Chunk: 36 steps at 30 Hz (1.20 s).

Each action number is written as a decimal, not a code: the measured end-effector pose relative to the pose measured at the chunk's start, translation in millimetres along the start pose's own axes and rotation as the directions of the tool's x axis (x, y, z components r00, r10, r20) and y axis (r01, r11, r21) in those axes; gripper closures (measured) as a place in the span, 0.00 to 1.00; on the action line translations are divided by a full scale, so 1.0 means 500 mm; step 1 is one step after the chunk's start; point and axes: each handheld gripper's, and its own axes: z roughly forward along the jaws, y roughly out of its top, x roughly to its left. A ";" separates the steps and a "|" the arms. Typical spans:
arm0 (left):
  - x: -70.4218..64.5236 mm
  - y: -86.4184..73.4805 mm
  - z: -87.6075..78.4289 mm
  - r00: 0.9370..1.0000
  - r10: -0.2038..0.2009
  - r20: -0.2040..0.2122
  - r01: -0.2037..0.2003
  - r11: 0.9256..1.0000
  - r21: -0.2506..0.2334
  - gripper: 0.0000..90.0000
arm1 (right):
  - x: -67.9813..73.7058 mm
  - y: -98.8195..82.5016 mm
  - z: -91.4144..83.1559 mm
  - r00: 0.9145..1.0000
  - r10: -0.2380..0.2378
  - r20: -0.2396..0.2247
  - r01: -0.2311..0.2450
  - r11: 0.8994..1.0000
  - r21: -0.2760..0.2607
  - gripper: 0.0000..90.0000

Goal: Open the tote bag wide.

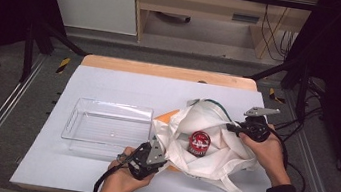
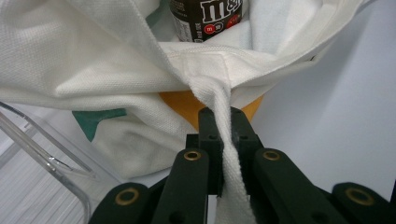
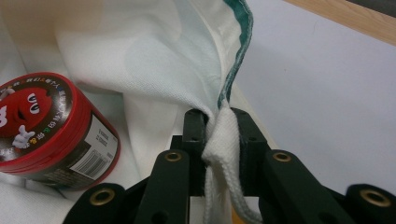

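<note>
At the far left of the mat sits the clear plastic tray (image 1: 106,127), apart from my work and just beside the near-left flap of the white tote bag (image 1: 202,141).

My left gripper (image 1: 152,156) is clamped on the bag's near strap (image 2: 223,140): in the left gripper view the webbing runs straight down between the jaws, pinched flat, with the bag's hem bunched just above them and an orange patch (image 2: 187,105) showing beneath the cloth.

In the middle, the red-lidded candy tub (image 1: 198,143) sits inside the bag's open mouth, lying tilted on the lower layer of fabric, lid facing up and toward me.

On the right, my right gripper (image 1: 249,130) is closed on the far strap (image 3: 222,135), where it meets the green-edged rim (image 3: 238,51); the tub (image 3: 49,130) rests just to the left of those jaws.

I judge I am holding the mouth open with both straps. The risk is in the grip: each hold is on narrow webbing only, so a pull sideways could let a strap slide out and the mouth would fall shut over the tub. If I lift unevenly, the tub, already tilted, may roll toward the low side and out over the rim. Tugging left could also drag the bag into the tray and shove it.
</note>
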 end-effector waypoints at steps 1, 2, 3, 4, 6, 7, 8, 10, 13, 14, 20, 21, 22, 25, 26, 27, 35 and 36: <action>0.000 0.000 0.001 1.000 0.001 0.000 -0.001 1.000 0.001 0.96 | 0.000 0.000 0.001 1.000 0.006 0.000 -0.006 1.000 0.000 0.86; -0.001 -0.001 0.001 1.000 0.000 0.000 0.000 1.000 0.001 0.96 | -0.001 0.000 0.002 1.000 0.009 0.001 -0.009 1.000 0.001 0.86; -0.001 -0.001 0.002 1.000 0.000 0.000 0.000 1.000 0.002 0.96 | -0.002 -0.001 0.004 1.000 0.011 0.003 -0.011 1.000 0.004 0.86; -0.001 -0.001 0.002 1.000 0.001 0.000 -0.001 1.000 0.003 0.96 | -0.004 -0.001 0.005 1.000 0.010 0.002 -0.010 1.000 0.003 0.86; -0.001 -0.003 0.003 1.000 0.000 -0.002 0.000 1.000 0.006 0.96 | -0.005 -0.002 0.007 1.000 0.019 0.003 -0.019 1.000 0.008 0.86; -0.001 -0.003 0.003 1.000 -0.001 -0.002 0.001 1.000 0.007 0.96 | -0.006 -0.003 0.009 1.000 0.021 0.004 -0.021 1.000 0.009 0.86; -0.001 -0.003 0.004 1.000 -0.002 -0.001 0.002 1.000 0.008 0.96 | -0.008 -0.003 0.010 1.000 0.021 0.004 -0.021 1.000 0.012 0.86; -0.001 -0.004 0.005 1.000 -0.001 0.002 0.001 1.000 0.008 0.96 | -0.010 -0.004 0.012 1.000 0.027 0.004 -0.027 1.000 0.015 0.86; -0.002 -0.005 0.006 1.000 0.000 0.002 0.000 1.000 0.011 0.96 | -0.014 -0.005 0.016 1.000 0.029 0.008 -0.029 0.999 0.022 0.86; -0.002 -0.005 0.006 1.000 -0.001 0.004 0.001 1.000 0.012 0.96 | -0.015 -0.005 0.018 0.999 0.032 0.011 -0.032 0.999 0.026 0.86; -0.001 -0.007 0.007 1.000 -0.004 0.006 0.004 1.000 0.016 0.96 | -0.016 -0.008 0.026 0.999 0.028 0.025 -0.029 0.999 0.036 0.87; -0.001 -0.007 0.008 1.000 -0.003 0.006 0.003 1.000 0.017 0.96 | -0.017 -0.008 0.027 0.999 0.021 0.027 -0.022 0.999 0.037 0.87; -0.002 -0.008 0.008 1.000 -0.003 0.006 0.003 1.000 0.018 0.96 | -0.018 -0.009 0.028 0.999 0.014 0.029 -0.016 0.999 0.040 0.87; -0.003 -0.008 0.008 1.000 -0.001 0.006 0.000 1.000 0.020 0.96 | -0.017 -0.009 0.031 0.999 0.013 0.034 -0.014 0.999 0.039 0.87; -0.003 -0.009 0.008 1.000 0.000 0.005 0.000 1.000 0.020 0.96 | -0.017 -0.009 0.032 0.999 0.010 0.039 -0.012 0.999 0.040 0.87; -0.003 -0.009 0.009 1.000 -0.001 0.005 0.001 1.000 0.020 0.96 | -0.016 -0.009 0.032 0.999 0.012 0.043 -0.014 0.999 0.043 0.87; -0.004 -0.012 0.010 1.000 0.006 0.009 -0.007 0.999 0.031 0.96 | -0.023 -0.012 0.041 0.999 0.004 0.054 -0.007 0.998 0.061 0.87; -0.004 -0.012 0.010 1.000 0.008 0.008 -0.008 0.999 0.035 0.96 | -0.023 -0.013 0.042 0.998 0.013 0.054 -0.016 0.998 0.064 0.87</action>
